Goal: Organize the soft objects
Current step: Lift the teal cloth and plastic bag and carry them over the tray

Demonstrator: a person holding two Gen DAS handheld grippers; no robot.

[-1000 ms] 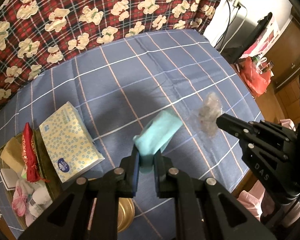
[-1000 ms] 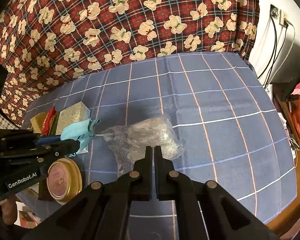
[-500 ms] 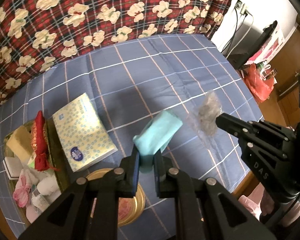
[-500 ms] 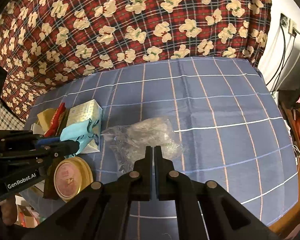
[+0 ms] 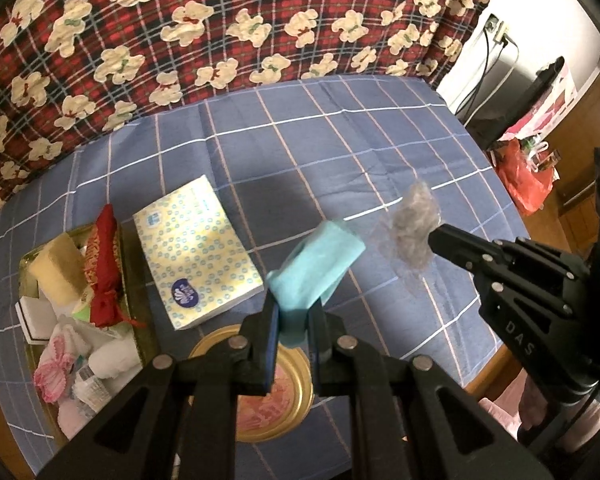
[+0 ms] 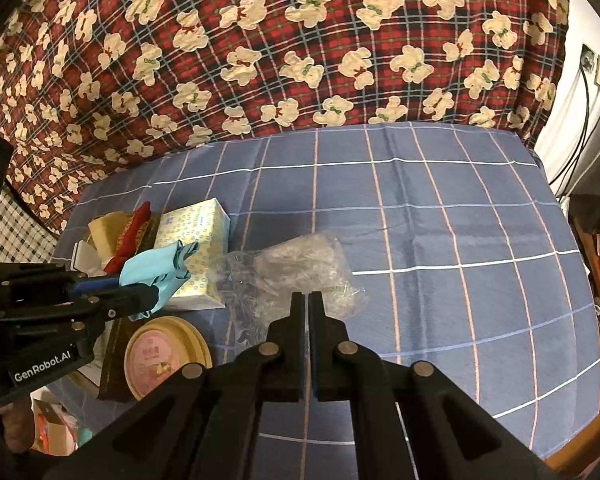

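A folded teal cloth (image 5: 316, 266) is pinched by its near end between the narrowed fingers of the left gripper (image 5: 294, 320), so that most of it juts forward and hangs free above the table (image 5: 340, 120). It is probably held clear in this way so that it can be carried without dragging. A crumpled clear bag (image 6: 300, 270) is nipped at its near edge by the right gripper (image 6: 309, 300), whose fingers are closed almost to touching; the thin film is taken at an edge because little else offers a hold. Whether the bag is lifted or lies on the table cannot be told.

Below the cloth a round gold tin (image 5: 276, 392) is seen, with a tissue pack (image 5: 196, 252) just beside it. Farther left a tray (image 5: 28, 258) is filled with soft things: a sponge (image 5: 60, 268), a red pouch (image 5: 104, 268) and pink and white cloths (image 5: 60, 360). The tray is judged to be the gathering place, toward which cloth and bag would likely be brought.
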